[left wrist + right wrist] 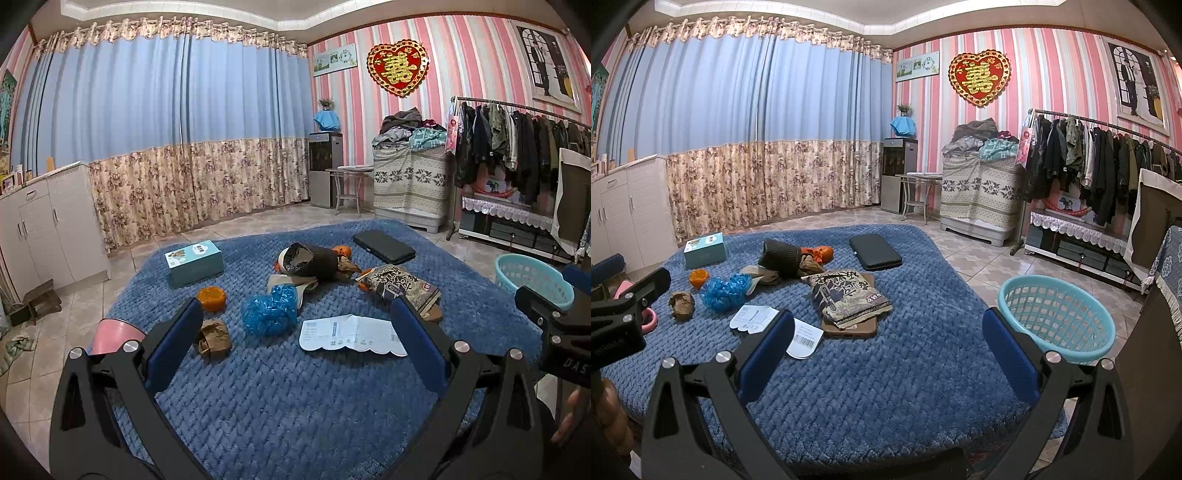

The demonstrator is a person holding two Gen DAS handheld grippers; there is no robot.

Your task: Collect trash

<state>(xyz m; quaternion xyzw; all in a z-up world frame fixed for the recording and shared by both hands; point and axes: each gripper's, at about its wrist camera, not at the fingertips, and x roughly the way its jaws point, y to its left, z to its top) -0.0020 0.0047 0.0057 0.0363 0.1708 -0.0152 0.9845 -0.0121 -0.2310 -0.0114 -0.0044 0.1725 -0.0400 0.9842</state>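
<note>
None of the trash is collected: wrappers (269,309), paper (351,334) and bags lie mid-rug (295,398); the basket (1057,318) off its right edge sits empty, both grippers' (295,345) (886,345) jaws spread wide, holding nothing.

Litter (724,291) strewn on blue rug (886,369), basket (1056,317) beside.

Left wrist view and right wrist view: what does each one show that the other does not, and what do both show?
Only the left wrist view shows the small wooden stool by the white cabinet, and the cloth on the tiles.

Only the right wrist view shows the whole turquoise basket and the brown board under the printed bag.

Both show the blue rug, blue plastic wrap, white paper, black case, and open, empty fingers.
</note>
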